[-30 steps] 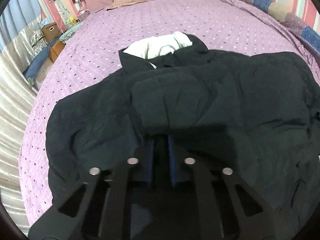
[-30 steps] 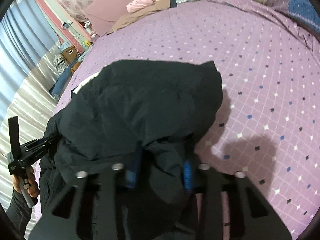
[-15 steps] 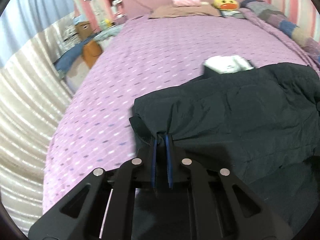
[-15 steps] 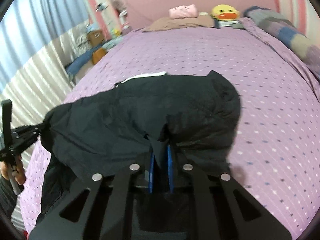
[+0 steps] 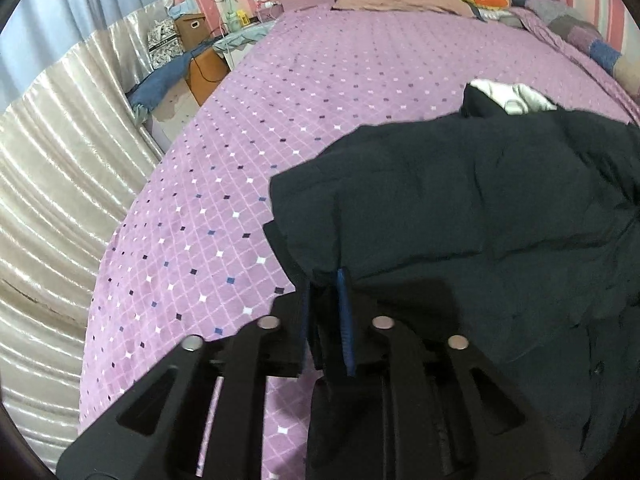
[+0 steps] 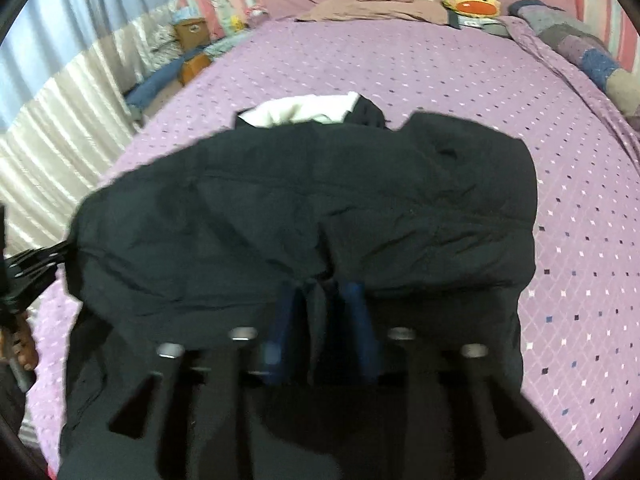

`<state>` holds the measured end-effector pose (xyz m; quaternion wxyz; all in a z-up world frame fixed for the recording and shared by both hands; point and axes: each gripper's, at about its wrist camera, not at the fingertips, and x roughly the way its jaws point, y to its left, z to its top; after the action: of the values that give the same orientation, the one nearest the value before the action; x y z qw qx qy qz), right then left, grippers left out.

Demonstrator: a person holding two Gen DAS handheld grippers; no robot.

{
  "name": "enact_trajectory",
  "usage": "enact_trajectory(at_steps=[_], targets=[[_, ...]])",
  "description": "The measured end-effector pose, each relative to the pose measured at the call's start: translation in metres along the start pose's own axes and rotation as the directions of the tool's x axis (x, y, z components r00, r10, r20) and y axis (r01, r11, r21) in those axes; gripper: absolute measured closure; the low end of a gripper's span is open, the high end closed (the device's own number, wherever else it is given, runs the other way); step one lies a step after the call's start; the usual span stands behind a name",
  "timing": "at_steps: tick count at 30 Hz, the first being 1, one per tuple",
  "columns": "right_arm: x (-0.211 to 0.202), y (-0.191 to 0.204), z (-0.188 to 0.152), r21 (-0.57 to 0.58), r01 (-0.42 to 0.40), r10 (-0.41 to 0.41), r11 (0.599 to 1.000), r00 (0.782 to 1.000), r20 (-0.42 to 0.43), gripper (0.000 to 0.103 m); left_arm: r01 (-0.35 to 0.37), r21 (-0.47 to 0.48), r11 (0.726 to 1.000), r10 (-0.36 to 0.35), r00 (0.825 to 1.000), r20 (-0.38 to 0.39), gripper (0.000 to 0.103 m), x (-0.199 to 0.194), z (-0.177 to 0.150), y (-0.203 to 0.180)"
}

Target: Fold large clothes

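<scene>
The left gripper (image 5: 325, 300) points toward 12 o'clock, its blue-padded fingers (image 5: 344, 312) drawn close together and pinching a fold of the dark jacket (image 5: 460, 200) between them. The right gripper (image 6: 320, 312) also aims toward 12 o'clock, its fingers (image 6: 358, 320) a little wider apart (the view is blurred) with a bunch of the same jacket caught between them. In the right wrist view the left gripper shows at 9 o'clock, with part of the person's left hand (image 6: 22, 344) just below it

dark jacket (image 6: 304, 208) | rumpled, folded over | white lining showing | on bed
</scene>
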<state>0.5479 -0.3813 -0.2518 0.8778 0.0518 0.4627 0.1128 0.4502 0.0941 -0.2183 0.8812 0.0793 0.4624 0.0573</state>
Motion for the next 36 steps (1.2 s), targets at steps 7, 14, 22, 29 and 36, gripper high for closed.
enact_trajectory(at_steps=[7, 14, 22, 29, 36], targets=[[-0.045, -0.019, 0.014, 0.018, 0.09, -0.092, 0.996, 0.982, 0.162, 0.029, 0.028, -0.011, 1.0, -0.027, 0.995, 0.101, 0.012, -0.041, 0.012, -0.003], [-0.007, -0.036, 0.029, 0.149, 0.156, -0.182, 0.976, 0.967, 0.178, 0.037, 0.078, 0.019, 0.997, -0.08, 0.992, 0.097, 0.022, -0.026, 0.037, -0.05], [0.048, -0.053, 0.048, 0.133, 0.197, -0.21, 0.971, 0.974, 0.086, 0.044, 0.05, -0.022, 0.999, -0.051, 0.998, -0.041, 0.055, 0.06, 0.068, -0.068], [0.088, -0.059, 0.051, 0.104, 0.222, -0.225, 0.97, 0.974, 0.025, 0.038, 0.023, 0.048, 0.999, -0.022, 1.0, -0.004, 0.052, 0.083, 0.061, -0.079], [0.061, -0.062, 0.054, 0.138, 0.139, -0.152, 0.981, 0.985, 0.085, 0.037, 0.094, -0.033, 0.995, -0.094, 0.996, -0.005, 0.042, 0.065, 0.062, -0.059]])
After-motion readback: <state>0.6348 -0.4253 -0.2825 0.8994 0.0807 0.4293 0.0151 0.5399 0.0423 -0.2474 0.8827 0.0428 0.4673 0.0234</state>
